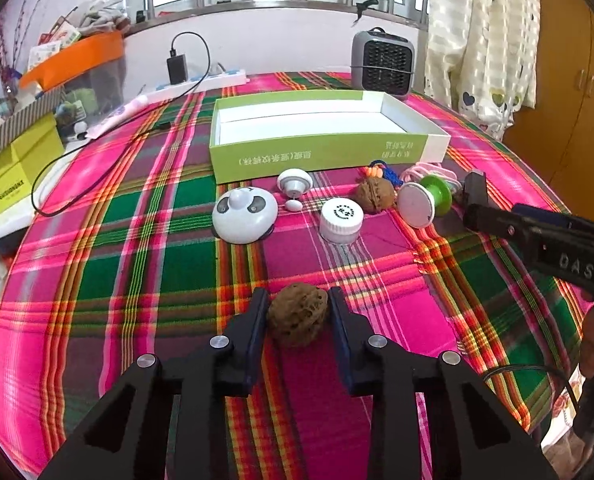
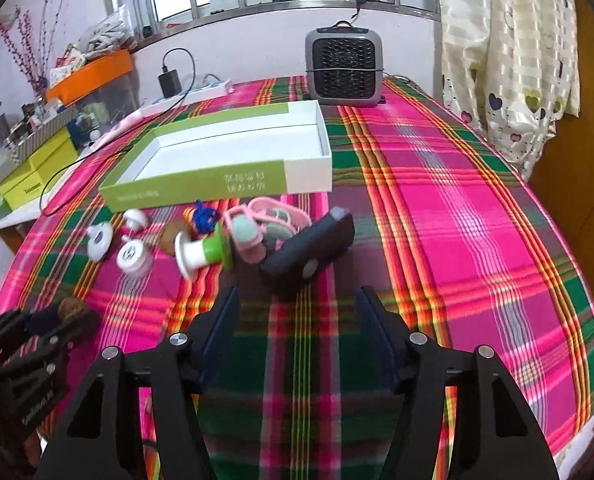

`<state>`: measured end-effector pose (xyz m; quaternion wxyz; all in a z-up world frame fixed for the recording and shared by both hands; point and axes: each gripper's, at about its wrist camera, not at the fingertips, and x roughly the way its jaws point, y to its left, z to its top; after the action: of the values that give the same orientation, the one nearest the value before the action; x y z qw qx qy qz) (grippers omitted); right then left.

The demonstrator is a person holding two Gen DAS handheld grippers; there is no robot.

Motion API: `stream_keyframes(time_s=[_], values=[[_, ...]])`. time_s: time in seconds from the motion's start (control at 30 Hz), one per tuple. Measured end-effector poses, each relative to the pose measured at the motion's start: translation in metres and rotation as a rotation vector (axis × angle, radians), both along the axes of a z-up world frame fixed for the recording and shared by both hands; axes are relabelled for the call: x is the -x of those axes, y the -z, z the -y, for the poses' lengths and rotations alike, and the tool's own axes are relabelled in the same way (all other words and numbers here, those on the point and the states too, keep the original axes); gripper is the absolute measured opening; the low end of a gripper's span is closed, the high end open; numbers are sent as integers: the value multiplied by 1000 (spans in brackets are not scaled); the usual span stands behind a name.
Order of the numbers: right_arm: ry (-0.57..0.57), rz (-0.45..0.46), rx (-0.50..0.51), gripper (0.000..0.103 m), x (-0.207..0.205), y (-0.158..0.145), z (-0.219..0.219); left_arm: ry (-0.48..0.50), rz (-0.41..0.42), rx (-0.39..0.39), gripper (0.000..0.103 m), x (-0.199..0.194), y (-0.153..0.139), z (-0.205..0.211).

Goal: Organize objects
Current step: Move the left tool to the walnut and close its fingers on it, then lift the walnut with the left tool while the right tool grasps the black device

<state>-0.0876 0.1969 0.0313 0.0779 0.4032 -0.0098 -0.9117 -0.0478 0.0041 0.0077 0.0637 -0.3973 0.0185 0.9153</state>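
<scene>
My left gripper (image 1: 298,300) is shut on a brown walnut (image 1: 297,319), held above the plaid cloth; the walnut also shows in the right wrist view (image 2: 72,307). An open green and white box (image 1: 321,148) lies behind a row of items: a panda-shaped gadget (image 1: 244,216), a small white knob (image 1: 295,184), a white cap (image 1: 341,220), a second walnut (image 1: 375,196), a green and white spool (image 1: 427,200). My right gripper (image 2: 297,300) is open and empty, just short of a black case (image 2: 309,252).
A grey heater (image 2: 343,66) stands at the table's back edge. A power strip with a charger (image 1: 177,68) and a black cable lie at the back left. Yellow-green boxes (image 1: 13,172) and an orange bin (image 1: 73,58) crowd the left side. Pink glasses (image 2: 265,220) lie beside the spool.
</scene>
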Motion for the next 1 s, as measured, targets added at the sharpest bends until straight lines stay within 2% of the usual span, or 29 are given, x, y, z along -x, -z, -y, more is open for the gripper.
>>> stream_keyframes(time_s=[0.27,0.5,0.67,1.0], values=[[20,31,8,52,20,2,-1,4,10,-2,27,11,0,3],[24,45,-18,33,24,4,-2,5,24,-3,27,18,0,5],[24,47,-29,27,23,3,-8,8,34,-6,27,21,0,6],[-19,43,-90,26,10,1,-10,19,40,-24,29,20,-1,8]])
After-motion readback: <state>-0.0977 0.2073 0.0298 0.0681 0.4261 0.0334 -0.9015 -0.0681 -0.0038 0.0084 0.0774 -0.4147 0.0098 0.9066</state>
